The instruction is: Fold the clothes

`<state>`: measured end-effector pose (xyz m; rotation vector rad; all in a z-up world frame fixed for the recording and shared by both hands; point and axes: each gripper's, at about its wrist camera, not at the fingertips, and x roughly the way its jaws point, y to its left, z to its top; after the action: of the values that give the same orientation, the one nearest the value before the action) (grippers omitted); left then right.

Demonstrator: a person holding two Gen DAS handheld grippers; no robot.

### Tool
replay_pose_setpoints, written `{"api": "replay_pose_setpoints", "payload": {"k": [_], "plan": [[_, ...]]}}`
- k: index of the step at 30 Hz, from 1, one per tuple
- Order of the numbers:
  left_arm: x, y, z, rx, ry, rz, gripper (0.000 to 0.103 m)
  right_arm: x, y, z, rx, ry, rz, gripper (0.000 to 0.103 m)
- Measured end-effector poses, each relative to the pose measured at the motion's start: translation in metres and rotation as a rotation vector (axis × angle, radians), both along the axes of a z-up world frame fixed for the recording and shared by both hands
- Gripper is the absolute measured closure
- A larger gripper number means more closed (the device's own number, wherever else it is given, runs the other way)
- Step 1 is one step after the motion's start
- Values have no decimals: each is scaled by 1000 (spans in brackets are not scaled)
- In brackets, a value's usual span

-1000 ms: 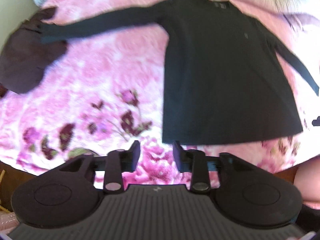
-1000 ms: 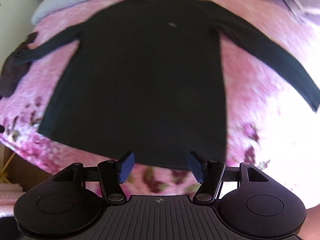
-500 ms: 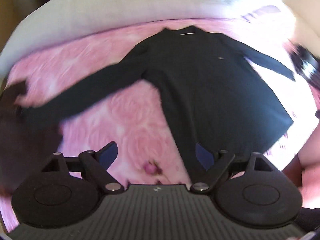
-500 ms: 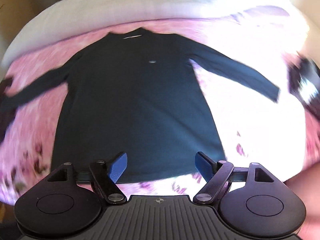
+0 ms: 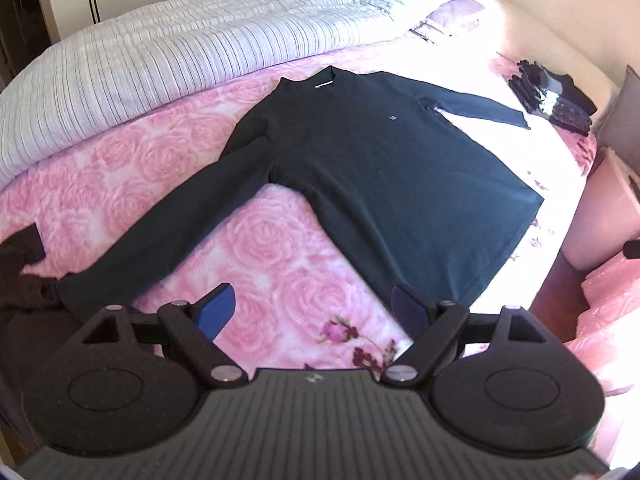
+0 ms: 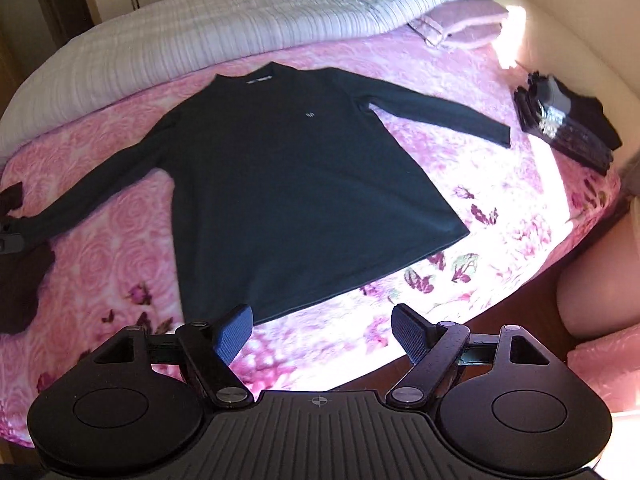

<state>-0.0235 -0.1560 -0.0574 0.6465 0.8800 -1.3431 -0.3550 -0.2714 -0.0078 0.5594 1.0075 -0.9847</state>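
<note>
A: Left wrist view. Status of left gripper (image 5: 312, 308)?
B: Jaws wide, just opened, nothing between the pads. Hanging above the pink blanket (image 5: 280, 248), clear of all cloth.
A: Shirt (image 5: 372, 168) position?
B: Flat on the blanket, face up, collar toward the striped quilt (image 5: 168, 48). Both sleeves spread out; hem corner just beyond the right-hand fingertip (image 5: 408, 306) in the frame. Dark garment (image 5: 20, 276) at the left edge, near one cuff, possibly touching; hard to tell.

A: Right wrist view. Right gripper (image 6: 324, 330)?
B: Also wide, freshly opened, empty. Positioned over the blanket's (image 6: 500, 208) near edge, just off the shirt (image 6: 288, 184) hem.
A: Other items?
B: Folded dark stack (image 6: 568, 124) at far right, well apart from the sleeve end. Quilt (image 6: 240, 16) behind the collar.
</note>
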Motion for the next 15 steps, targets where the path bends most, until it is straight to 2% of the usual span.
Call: {"api": "replay_pose_setpoints", "payload": {"k": [5, 13, 15], "plan": [[-15, 23, 4, -5, -51, -45, 20, 3, 33, 4, -28, -5, 24, 23], [-40, 81, 19, -31, -86, -7, 20, -8, 88, -9, -23, -12, 84, 23], [-44, 95, 16, -14, -100, 1, 20, -10, 100, -12, -16, -15, 87, 23]]}}
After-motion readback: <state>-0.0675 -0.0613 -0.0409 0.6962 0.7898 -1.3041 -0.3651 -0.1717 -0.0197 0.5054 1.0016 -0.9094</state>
